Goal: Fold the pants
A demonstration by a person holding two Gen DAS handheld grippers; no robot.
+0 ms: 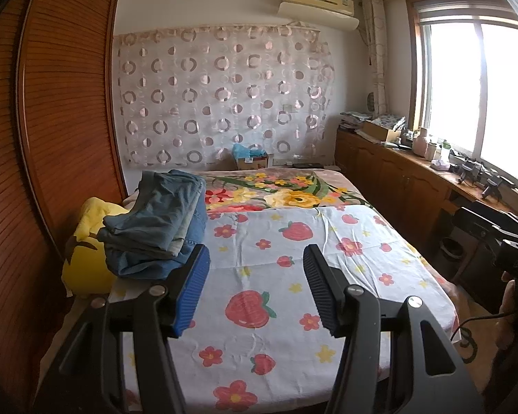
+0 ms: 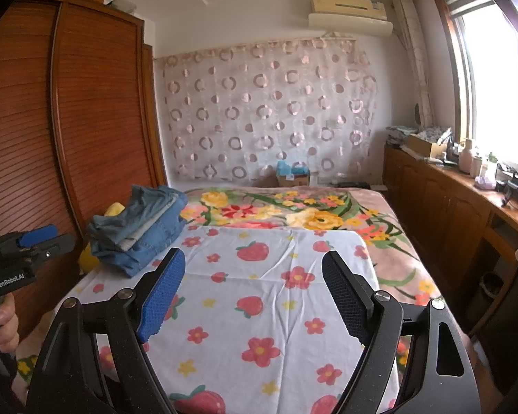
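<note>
- Left wrist view: the left gripper (image 1: 257, 288) hangs over the strawberry sheet (image 1: 279, 276) with its jaws about half apart and nothing between the pads.
- The stack of jeans (image 1: 159, 224) sits at the sheet's left edge, just ahead of the blue pad (image 1: 191, 291), partly resting on a yellow cushion (image 1: 89, 245) that lies between the sheet and the slatted wardrobe (image 1: 51, 120).
- The jeans look like denim: heavy for cloth, limp yet thick at the seams, not slippery and not fragile. The stack already looks folded, several layers deep, so a pinch on a loose upper edge would likely lift one layer only; I would judge the thick folded edge nearest the sheet a better hold.
- To the right of the sheet, the other hand (image 1: 511, 305) holds the second tool beside the low wooden cabinets (image 1: 414, 179).
- Right wrist view: the right gripper (image 2: 253, 296) stands wide open and empty above the sheet (image 2: 269, 310), with the jeans (image 2: 141, 234) off past its blue pad (image 2: 162, 296) at the sheet's far left corner.
- The left hand (image 2: 0, 317) grips its tool handle to the left of the sheet, close to the wardrobe (image 2: 69, 120).
- Open room: the middle and right of the sheet are bare and flat, good for spreading cloth. The tight spots are the sheet's left edge, crowded by the wardrobe, and its right edge, where the bed drops off toward the cabinets (image 2: 449, 207).
</note>
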